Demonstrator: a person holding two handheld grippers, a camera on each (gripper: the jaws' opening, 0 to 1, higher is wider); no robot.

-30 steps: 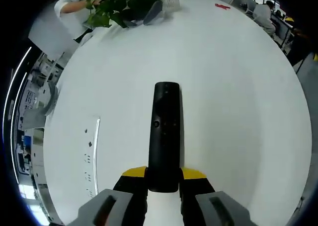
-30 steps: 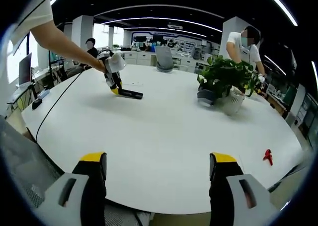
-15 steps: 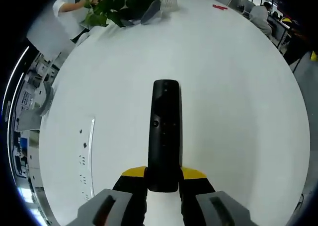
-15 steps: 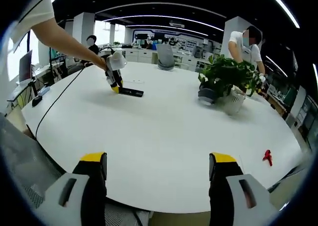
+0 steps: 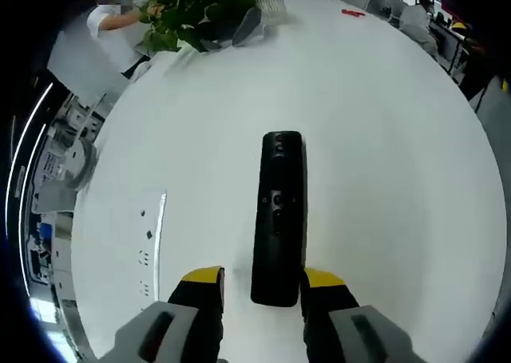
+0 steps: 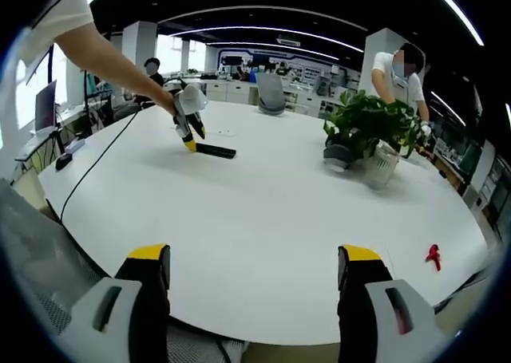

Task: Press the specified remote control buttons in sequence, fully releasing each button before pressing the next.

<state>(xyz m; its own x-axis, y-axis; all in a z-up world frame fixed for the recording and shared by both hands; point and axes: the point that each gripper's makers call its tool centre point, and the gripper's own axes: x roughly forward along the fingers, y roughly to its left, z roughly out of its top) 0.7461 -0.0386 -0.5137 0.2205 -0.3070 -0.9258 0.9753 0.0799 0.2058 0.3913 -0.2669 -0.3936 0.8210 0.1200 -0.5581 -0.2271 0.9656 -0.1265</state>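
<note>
A long black remote [image 5: 278, 219] lies flat on the white round table [image 5: 383, 163], buttons up, pointing away from me. My left gripper [image 5: 263, 287] is open around its near end: there is a gap beside the left fingertip [image 5: 201, 282], and the right fingertip sits close against the remote's edge. In the right gripper view the same remote [image 6: 214, 150] lies far across the table, with the left gripper [image 6: 188, 124] tilted down over it in a person's outstretched hand. My right gripper [image 6: 249, 267] stands open over the table's near edge, with nothing between its fingers.
A potted plant [image 6: 371, 128] in a white pot stands at the table's far right, with a person [image 6: 399, 72] behind it. A small red object [image 6: 433, 255] lies near the right rim. A socket strip [image 5: 148, 247] is set into the table left of the remote. A cable [image 6: 96, 163] crosses the table's left side.
My left gripper's jaws have spread apart and let go of the remote, which was clamped between them before. The right gripper has stayed open and nearly still.
</note>
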